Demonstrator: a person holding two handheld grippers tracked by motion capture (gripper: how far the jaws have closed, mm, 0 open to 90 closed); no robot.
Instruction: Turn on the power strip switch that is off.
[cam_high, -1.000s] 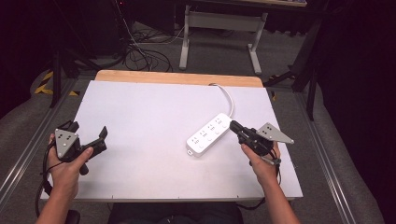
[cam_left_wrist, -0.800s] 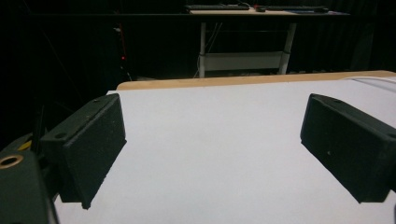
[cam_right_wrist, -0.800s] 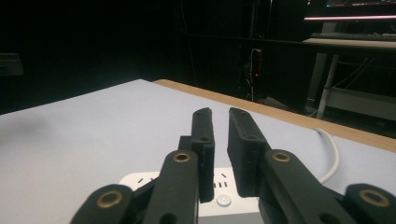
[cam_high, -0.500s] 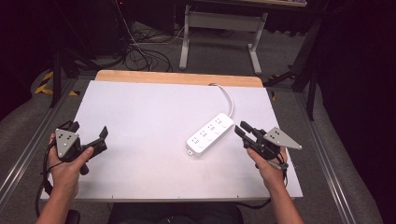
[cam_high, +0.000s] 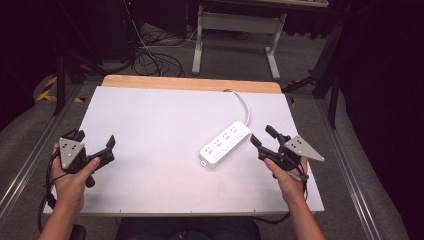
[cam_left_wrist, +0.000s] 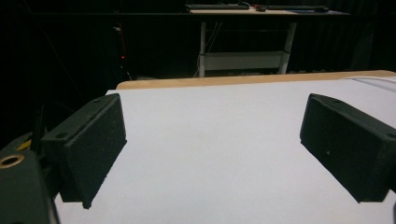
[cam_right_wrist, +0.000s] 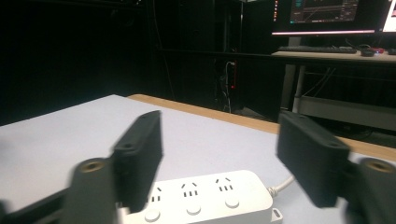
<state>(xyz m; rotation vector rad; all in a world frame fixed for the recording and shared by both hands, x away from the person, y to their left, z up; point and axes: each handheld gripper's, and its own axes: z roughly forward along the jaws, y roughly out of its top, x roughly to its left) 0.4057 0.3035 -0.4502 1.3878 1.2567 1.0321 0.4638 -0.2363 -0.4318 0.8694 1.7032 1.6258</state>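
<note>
Lying just beyond right tool (cam_high: 261, 139): power strip (cam_high: 225, 144)

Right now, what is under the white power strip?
The power strip lies flat on the white table, nothing visible beneath it. Its underside is hidden. Its cable runs off the far edge.

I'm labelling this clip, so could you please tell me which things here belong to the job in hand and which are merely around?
In the job:
- white power strip with its cable
- right gripper, jaws just opened, next to the strip, nothing between them

Merely around:
- left gripper, open, apart from the strip
- table
- desk frame behind
</note>
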